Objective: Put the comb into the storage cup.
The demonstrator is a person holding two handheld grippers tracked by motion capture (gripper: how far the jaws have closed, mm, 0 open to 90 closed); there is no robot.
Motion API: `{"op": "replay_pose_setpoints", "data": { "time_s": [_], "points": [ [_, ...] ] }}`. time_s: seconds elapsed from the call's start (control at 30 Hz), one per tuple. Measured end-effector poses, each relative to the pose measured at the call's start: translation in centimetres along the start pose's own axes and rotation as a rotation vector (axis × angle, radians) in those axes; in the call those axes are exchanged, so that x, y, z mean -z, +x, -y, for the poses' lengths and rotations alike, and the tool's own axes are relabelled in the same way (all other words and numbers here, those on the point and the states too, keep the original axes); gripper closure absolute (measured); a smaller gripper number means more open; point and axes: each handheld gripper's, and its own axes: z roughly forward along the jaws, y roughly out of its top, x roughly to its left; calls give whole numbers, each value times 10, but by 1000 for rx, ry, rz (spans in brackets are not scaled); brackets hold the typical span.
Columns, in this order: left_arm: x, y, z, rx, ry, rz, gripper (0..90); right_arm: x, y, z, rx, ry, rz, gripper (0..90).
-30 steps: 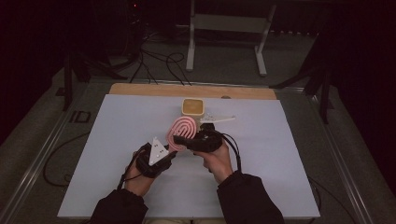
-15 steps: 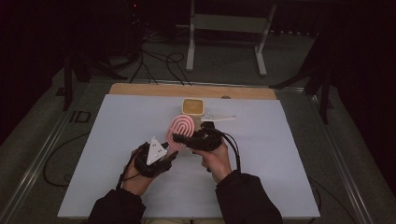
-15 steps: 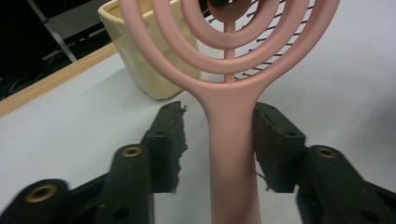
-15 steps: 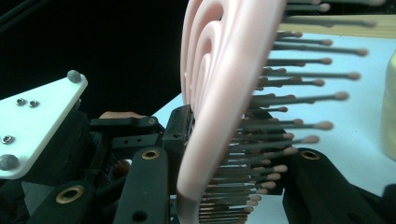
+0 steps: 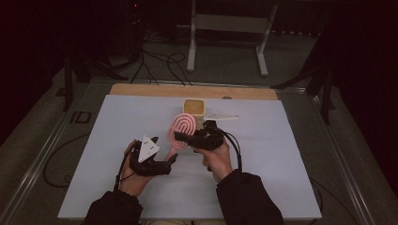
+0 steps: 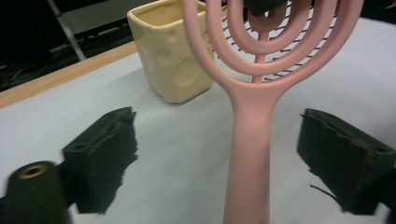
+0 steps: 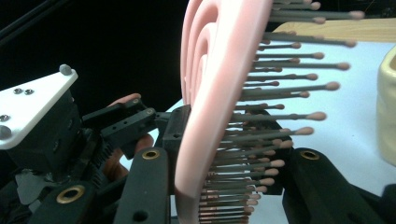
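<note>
beyond the hairbrush, a cream cup

Pink looped hairbrush, upright above table

No text, label, brand, number or sign is showing legibly in any of the views.
</note>
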Motion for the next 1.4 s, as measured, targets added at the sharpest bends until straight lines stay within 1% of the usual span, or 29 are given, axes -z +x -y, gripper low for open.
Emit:
{"op": "replay_pose_setpoints", "data": {
  "time_s": [0.07, 0.1, 0.13, 0.2, 0.33, 0.43, 0.5, 0.63, 0.73, 0.8, 0.83, 0.87, 0.97, 1.0, 1.1, 1.23, 1.27, 1.33, 1.4],
  "points": [
    [3, 5, 1, 12, 18, 13, 51, 1, 0, -1, 1, -1, 2, 638],
    [4, 6, 1, 18, 21, 25, 5, 2, 0, -2, -1, -2, 4, 638],
    [6, 8, 3, 31, 12, 32, 0, 2, 0, -2, -2, -4, 6, 638],
    [13, 12, 6, 47, -15, 35, 0, 3, -1, -2, -5, -8, 6, 639],
    [27, 21, 13, 71, -37, 33, 0, 3, -2, -3, -7, -11, 11, 638],
    [35, 25, 21, 74, -37, 28, 0, 3, -3, -3, -14, -19, 9, 638],
    [40, 28, 27, 75, -29, 16, 0, 3, -3, -4, -15, -22, 13, 638],
    [49, 30, 42, 77, -42, 1, 0, 3, -3, -6, -11, -22, 17, 638],
    [56, 32, 56, 92, -50, -1, 0, 4, -2, -8, -6, -27, 20, 638],
    [60, 33, 63, 96, -44, -11, 0, 5, -1, -10, -6, -32, 20, 638],
    [60, 33, 63, 96, -44, -11, 0, 5, -1, -10, -6, -32, 20, 638],
    [62, 35, 70, 100, -38, -30, 0, 5, -1, -11, -4, -35, 21, 638],
    [61, 37, 77, 103, -35, -49, 0, 5, -2, -12, -8, -38, 25, 638],
    [61, 37, 78, 99, -34, -60, 0, 5, -2, -13, -9, -37, 25, 638],
    [60, 38, 81, 109, -41, -76, 0, 4, -4, -13, -7, -34, 31, 638],
    [60, 39, 82, 102, -37, -83, 0, 4, -7, -15, -22, -38, 34, 638],
    [60, 39, 83, 110, -40, -83, 0, 5, -7, -16, -29, -39, 35, 638],
    [60, 40, 84, 110, -39, -92, 0, 6, -8, -17, -34, -44, 32, 638],
    [60, 40, 85, 117, -44, -91, 0, 7, -9, -17, -40, -45, 34, 638]
  ]
}}
